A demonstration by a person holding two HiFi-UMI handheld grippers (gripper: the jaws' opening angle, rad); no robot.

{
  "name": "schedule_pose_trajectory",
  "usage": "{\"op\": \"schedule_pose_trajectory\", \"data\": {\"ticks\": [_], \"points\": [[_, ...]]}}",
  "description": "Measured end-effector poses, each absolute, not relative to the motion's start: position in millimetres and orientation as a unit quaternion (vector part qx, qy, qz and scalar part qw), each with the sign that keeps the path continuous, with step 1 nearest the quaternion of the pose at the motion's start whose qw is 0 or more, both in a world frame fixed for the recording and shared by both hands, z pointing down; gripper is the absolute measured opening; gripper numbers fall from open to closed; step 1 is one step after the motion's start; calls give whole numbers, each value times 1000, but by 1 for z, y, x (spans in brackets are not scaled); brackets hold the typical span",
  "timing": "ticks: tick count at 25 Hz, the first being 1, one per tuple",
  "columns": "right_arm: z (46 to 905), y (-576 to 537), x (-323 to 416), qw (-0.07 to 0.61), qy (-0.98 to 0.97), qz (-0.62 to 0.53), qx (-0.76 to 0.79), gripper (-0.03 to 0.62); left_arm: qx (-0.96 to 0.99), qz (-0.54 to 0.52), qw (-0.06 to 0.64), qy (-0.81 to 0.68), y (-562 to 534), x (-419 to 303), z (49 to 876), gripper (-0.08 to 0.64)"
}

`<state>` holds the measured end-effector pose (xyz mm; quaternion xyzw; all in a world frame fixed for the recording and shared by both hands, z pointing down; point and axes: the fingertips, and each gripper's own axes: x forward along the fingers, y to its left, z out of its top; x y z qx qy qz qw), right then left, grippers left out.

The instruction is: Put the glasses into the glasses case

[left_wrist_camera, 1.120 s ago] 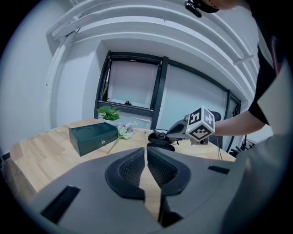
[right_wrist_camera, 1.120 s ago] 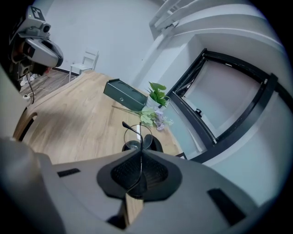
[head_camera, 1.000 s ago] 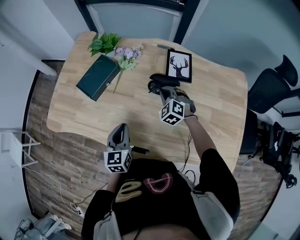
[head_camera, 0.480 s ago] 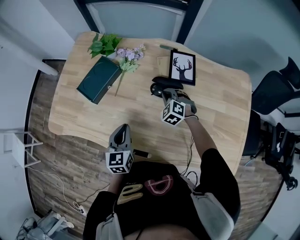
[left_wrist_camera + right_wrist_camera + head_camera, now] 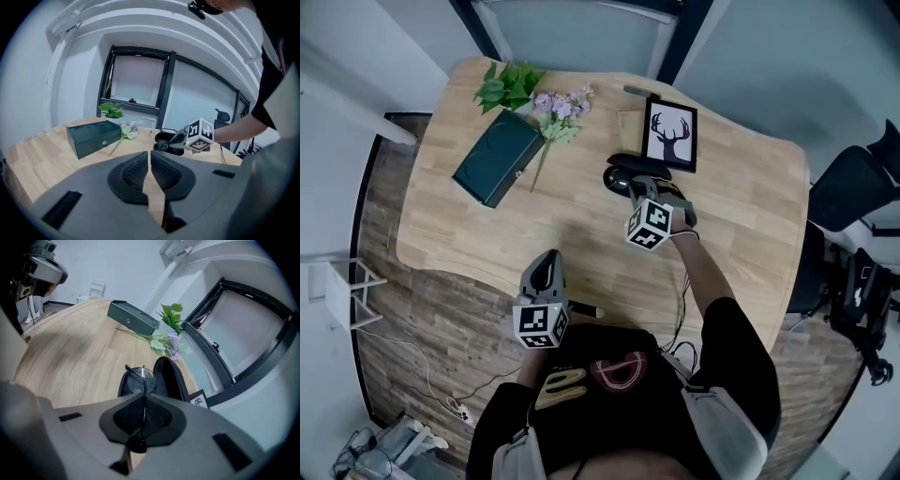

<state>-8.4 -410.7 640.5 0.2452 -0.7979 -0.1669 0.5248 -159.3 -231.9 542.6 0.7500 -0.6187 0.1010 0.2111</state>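
The black glasses case (image 5: 617, 173) lies open at the back middle of the wooden table (image 5: 741, 225). My right gripper (image 5: 631, 187) hangs just over it, pointing steeply down. In the right gripper view the right gripper (image 5: 144, 397) is shut on the thin-framed glasses (image 5: 138, 379), gripping the wire frame; one lens hangs over the case's open hollow (image 5: 169, 373). My left gripper (image 5: 547, 266) is held near the table's front edge, away from the case. In its own view the left gripper (image 5: 150, 157) is shut with nothing between the pads; the case (image 5: 162, 137) lies far ahead.
A dark green box (image 5: 496, 157) lies at the back left, beside a green plant (image 5: 506, 87) and a sprig of pale flowers (image 5: 557, 112). A framed deer picture (image 5: 671, 135) stands just behind the case. An office chair (image 5: 853, 187) is off the table's right side.
My right gripper has sunk a little toward the open case with the glasses still in it. The left gripper has hardly moved.
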Motion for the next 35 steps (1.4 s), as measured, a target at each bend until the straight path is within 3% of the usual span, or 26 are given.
{"op": "schedule_pose_trajectory", "data": {"ticks": [27, 35], "points": [[664, -414, -10, 561, -780, -195, 198, 21, 746, 108, 219, -620, -235, -160, 552, 31], [662, -416, -9, 559, -779, -196, 204, 60, 749, 101, 205, -622, -235, -162, 546, 31]]}}
